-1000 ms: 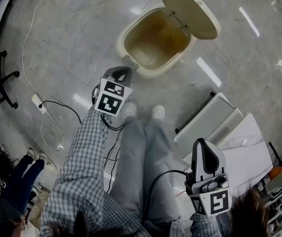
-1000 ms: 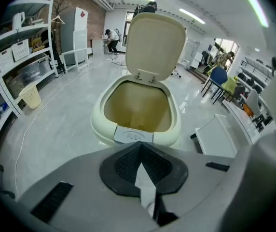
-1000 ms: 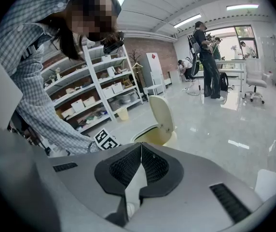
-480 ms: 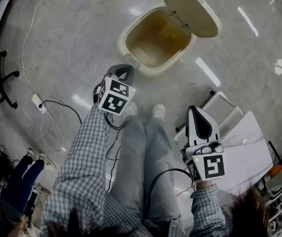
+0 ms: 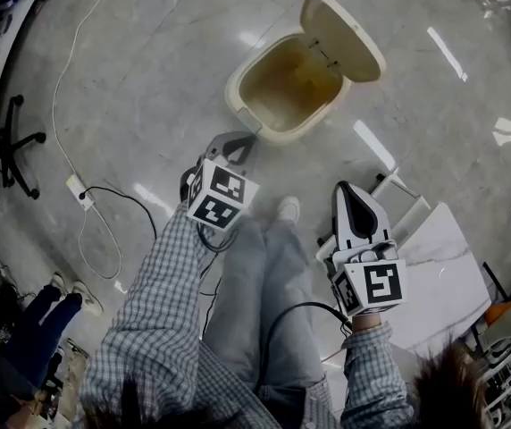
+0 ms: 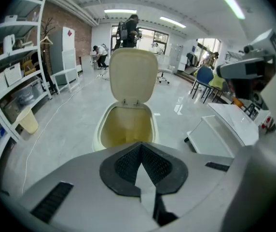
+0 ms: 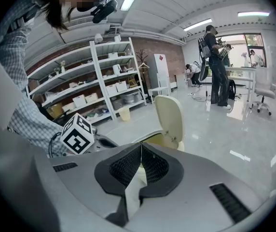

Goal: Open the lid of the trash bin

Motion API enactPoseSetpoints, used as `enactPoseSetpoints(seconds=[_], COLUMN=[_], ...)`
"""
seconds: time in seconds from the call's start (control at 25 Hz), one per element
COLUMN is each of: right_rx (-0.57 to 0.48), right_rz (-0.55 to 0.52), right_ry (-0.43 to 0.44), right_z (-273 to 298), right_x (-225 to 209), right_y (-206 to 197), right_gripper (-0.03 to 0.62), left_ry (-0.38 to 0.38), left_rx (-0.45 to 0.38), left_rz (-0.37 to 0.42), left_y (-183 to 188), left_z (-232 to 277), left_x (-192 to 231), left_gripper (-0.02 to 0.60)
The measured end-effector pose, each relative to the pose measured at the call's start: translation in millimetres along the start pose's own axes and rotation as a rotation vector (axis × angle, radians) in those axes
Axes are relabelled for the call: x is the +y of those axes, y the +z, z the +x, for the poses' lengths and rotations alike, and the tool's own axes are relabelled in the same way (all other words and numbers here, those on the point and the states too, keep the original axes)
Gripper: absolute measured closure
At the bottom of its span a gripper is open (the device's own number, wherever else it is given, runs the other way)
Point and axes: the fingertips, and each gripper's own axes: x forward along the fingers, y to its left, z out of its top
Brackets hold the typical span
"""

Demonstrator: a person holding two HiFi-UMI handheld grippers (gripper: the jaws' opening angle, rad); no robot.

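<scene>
The cream plastic trash bin (image 5: 241,86) stands on the glossy grey stone floor (image 5: 130,79), clear of its edges, with its lid (image 5: 340,38) raised. The left tool (image 5: 238,141), near the bin, and the right tool (image 5: 343,189) are both closed and empty.

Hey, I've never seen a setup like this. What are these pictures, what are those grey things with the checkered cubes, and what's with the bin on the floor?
No robot here: a person holds a hand-held gripping tool in each hand, and the marker cubes are part of those tools. The top-down picture comes from a camera on the person's head, showing the left tool and the right tool from above. The other two pictures come from cameras riding on each tool, looking along its jaws. Both tools' jaws are closed on nothing. On the floor ahead sits a cream trash bin, its lid swung up and open. A power strip lies on the floor at the head view's left.
</scene>
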Motion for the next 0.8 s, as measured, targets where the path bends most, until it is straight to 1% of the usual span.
enactPoseSetpoints(seconds=[0.08,0.2,0.44,0.6,0.68,0.8], right_rx=[-0.021,-0.041,-0.064,-0.083,-0.095,-0.113], right_rz=[0.003,0.002,0.001,-0.01,-0.014,-0.021], right_ry=[-0.008,-0.008,-0.007,-0.003,-0.002,0.008], right_z=[-7.2,-17.3,-44.3,-64.6,-75.4,-93.0], right_x=[3.3,9.3,25.7,38.1,43.7,50.0], right_y=[12.8,33.7,68.6,89.0,99.3,118.2], right_gripper=[0.574,0.574,0.574,0.574,0.574,0.574], left_ry=[-0.013,-0.025,-0.036,-0.034,-0.034,-0.044], left_rx=[-0.024,-0.066,-0.171,-0.235,-0.254,-0.282], left_rz=[0.042,0.058,-0.011,-0.063,-0.06,-0.034], left_y=[17.0,42.9,92.8,117.4,126.4,141.9], left_z=[-18.0,-45.0,-109.0,-151.9,-171.3,-199.6], left_x=[-9.1,-20.8,-39.4,-50.6,-56.9,-66.6], left_gripper=[0.577,0.577,0.577,0.577,0.577,0.577])
